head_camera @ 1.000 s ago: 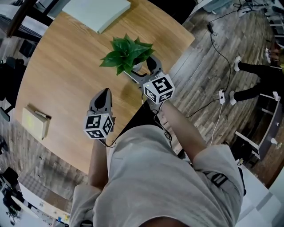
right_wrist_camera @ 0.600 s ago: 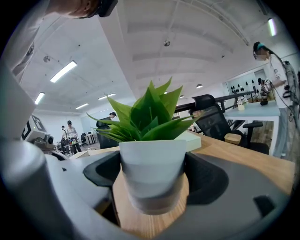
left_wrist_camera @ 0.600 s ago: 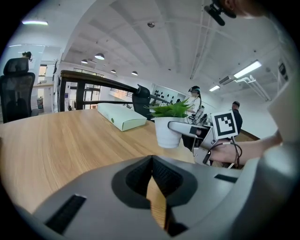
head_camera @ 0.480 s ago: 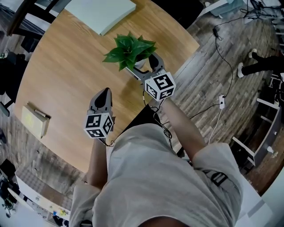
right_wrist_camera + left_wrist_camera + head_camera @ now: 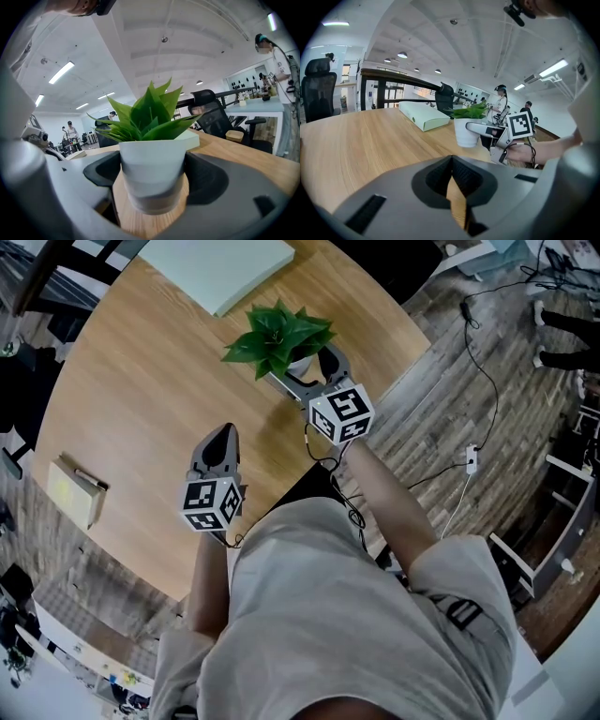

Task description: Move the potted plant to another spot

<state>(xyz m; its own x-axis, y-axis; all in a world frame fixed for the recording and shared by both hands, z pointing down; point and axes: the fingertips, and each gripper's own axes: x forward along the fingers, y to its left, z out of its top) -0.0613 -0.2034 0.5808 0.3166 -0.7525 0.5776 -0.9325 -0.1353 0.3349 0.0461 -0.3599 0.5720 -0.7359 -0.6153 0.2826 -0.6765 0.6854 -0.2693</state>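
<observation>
The potted plant (image 5: 278, 337), green leaves in a small white pot (image 5: 152, 168), stands near the far right edge of the round wooden table (image 5: 141, 399). My right gripper (image 5: 307, 371) is shut on the pot, one jaw pressed against each side of it. Whether the pot's base touches the table I cannot tell. My left gripper (image 5: 223, 437) hovers over the table's near side, shut and holding nothing. In the left gripper view the plant (image 5: 467, 125) and the right gripper (image 5: 485, 130) appear ahead to the right, beyond the closed left gripper (image 5: 452, 185).
A flat pale green box (image 5: 217, 268) lies at the table's far side, close behind the plant. A small wooden block with a pen (image 5: 77, 493) sits at the left edge. Cables (image 5: 469, 460) run over the floor to the right. Office chairs (image 5: 318, 96) stand around.
My right gripper and the plant have shifted a little farther across the table, away from me. The left gripper has stayed where it was.
</observation>
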